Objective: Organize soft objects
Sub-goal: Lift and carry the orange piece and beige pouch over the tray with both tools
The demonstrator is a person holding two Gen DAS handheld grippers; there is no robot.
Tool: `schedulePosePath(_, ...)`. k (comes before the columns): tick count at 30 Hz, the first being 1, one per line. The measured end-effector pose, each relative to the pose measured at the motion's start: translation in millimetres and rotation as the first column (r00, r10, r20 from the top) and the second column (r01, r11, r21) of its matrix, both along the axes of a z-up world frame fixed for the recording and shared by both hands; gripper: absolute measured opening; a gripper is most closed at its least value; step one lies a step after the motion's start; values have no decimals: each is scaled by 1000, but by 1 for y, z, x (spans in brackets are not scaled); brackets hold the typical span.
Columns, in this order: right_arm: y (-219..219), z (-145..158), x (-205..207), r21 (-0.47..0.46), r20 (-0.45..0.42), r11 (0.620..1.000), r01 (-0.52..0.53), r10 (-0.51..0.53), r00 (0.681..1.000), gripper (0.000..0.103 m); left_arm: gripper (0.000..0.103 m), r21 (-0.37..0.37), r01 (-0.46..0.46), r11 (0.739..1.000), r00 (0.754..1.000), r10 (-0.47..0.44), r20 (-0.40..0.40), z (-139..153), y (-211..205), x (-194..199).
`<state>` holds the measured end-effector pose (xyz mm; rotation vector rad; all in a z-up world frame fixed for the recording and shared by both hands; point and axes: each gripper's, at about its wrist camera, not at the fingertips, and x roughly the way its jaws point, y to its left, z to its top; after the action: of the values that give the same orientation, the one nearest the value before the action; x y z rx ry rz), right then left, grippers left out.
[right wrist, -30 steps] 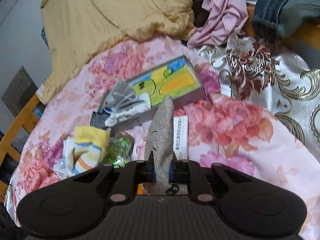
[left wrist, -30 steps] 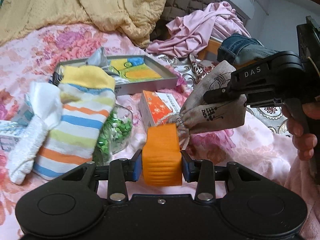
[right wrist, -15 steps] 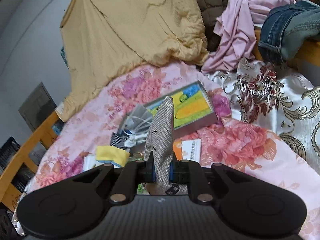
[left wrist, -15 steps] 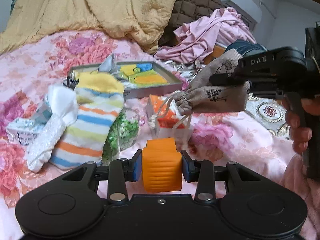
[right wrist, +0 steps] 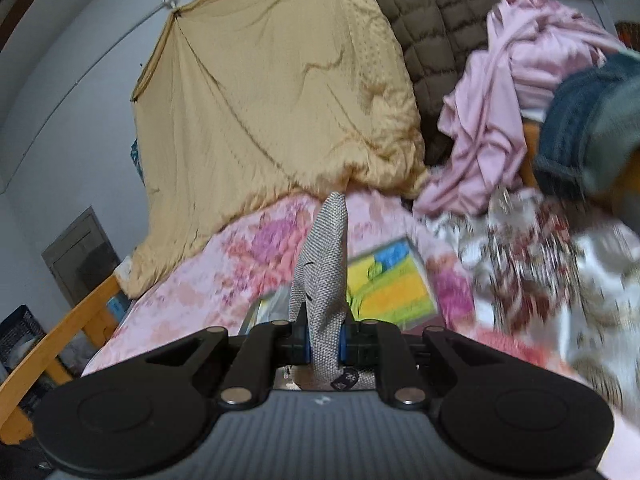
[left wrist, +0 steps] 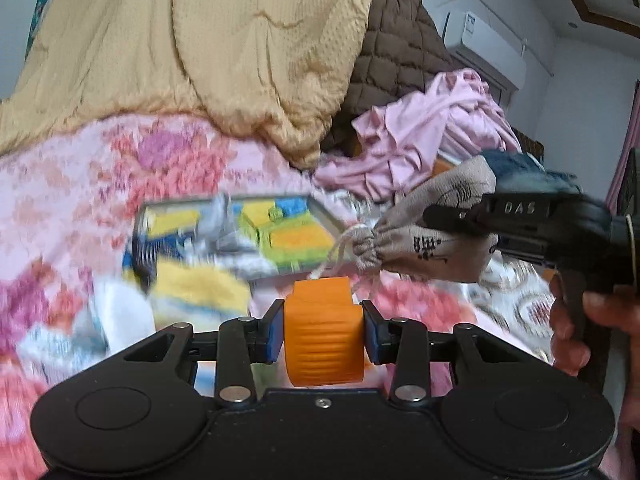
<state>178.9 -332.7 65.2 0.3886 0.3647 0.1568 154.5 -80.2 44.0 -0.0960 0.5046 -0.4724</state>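
Above the bed [left wrist: 100,184], pouch [left wrist: 436,236] now higher

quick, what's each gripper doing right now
left gripper: shut on the orange block
right gripper: shut on the grey drawstring pouch

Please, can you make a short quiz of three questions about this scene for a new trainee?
1. True or false: the left gripper is shut on an orange block.
2. What does the right gripper hold? A) drawstring pouch B) sock C) nothing
3. Fill in: the pouch's cord end points toward the ____ gripper.

Key: 1 true; 2 A; 3 left.
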Motion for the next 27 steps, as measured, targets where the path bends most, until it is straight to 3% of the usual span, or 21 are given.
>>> schedulePosePath(11,-5,-10,93,99,25,995,5,-7,1000,13,41,-29,-72,997,997,73,17,19,-9,111)
schedulePosePath(19,-20,-35,140,88,-28,994,58,-56,998,13,41,-19,-94,995,995,93,-25,8,-32,182)
schedulePosePath(27,-36,-59,166,111,-94,990,90,-80,992,14,41,-7,-106,994,990,105,-89,-14,-55,222)
